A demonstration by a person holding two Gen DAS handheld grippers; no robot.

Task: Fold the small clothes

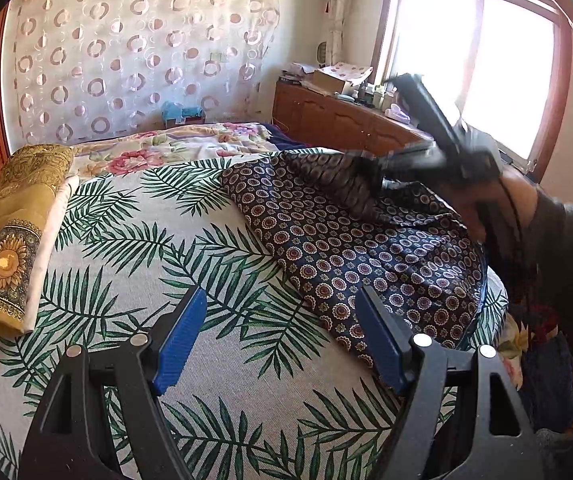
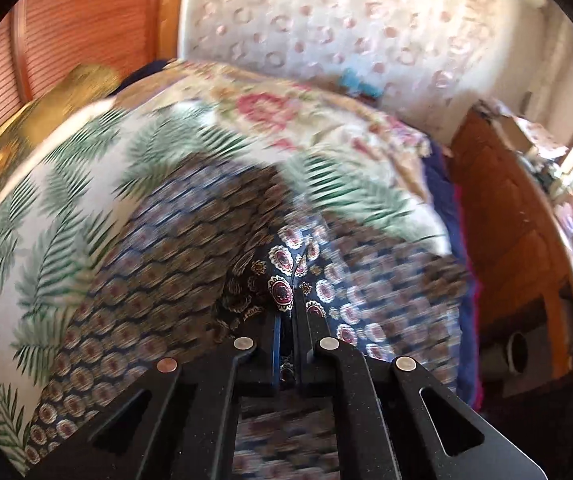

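Where right fingers (image 2: pixel 286 312) pinch it, navy medallion-print garment (image 1: pixel 366 248) lifted, rumpled; left fingers (image 1: pixel 282 344) spread.

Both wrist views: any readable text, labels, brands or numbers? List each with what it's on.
No text can be read in either view.
Boxes and bottles on the wooden dresser: any labels are too small to read.
Teal box by the curtain: print too small to read.
Navy medallion-print garment and yellow sunflower cloth: pattern only, no lettering.
Right wrist view: motion-blurred.
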